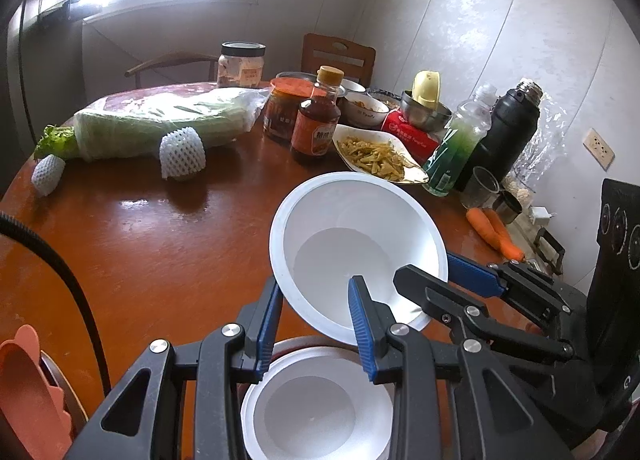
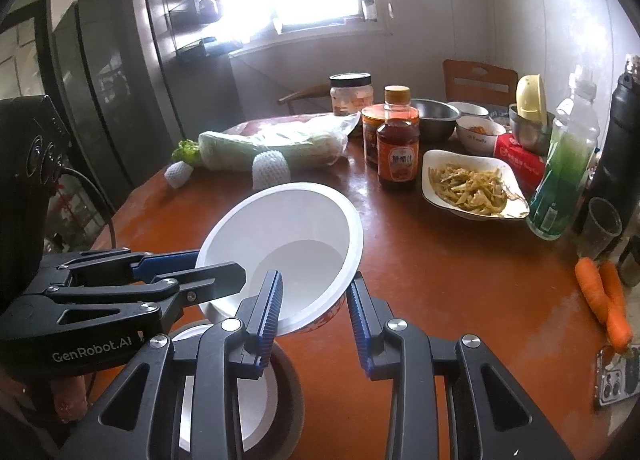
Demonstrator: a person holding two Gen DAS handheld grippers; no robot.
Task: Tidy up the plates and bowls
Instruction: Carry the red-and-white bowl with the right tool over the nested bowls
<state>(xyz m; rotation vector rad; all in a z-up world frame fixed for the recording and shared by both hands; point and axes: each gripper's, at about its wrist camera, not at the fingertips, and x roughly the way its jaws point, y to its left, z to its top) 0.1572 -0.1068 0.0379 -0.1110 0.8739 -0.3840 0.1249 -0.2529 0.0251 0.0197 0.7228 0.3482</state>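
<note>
Bowl (image 1: 356,244), tilted above the lower bowl (image 1: 316,408) for stacking, is clamped at its rim by both left gripper (image 1: 320,332) and right gripper (image 2: 314,314).

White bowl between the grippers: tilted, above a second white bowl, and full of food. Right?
Not quite. The tilted white bowl is empty, as the left wrist view shows looking into it. It is tilted, and it is above a second white bowl.

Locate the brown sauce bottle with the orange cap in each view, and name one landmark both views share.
Left wrist: the sauce bottle stands centre, upper half, left of the plate of food.
Right wrist: the sauce bottle stands right of centre, again left of the plate of food.
Shared landmark: that plate.
</note>
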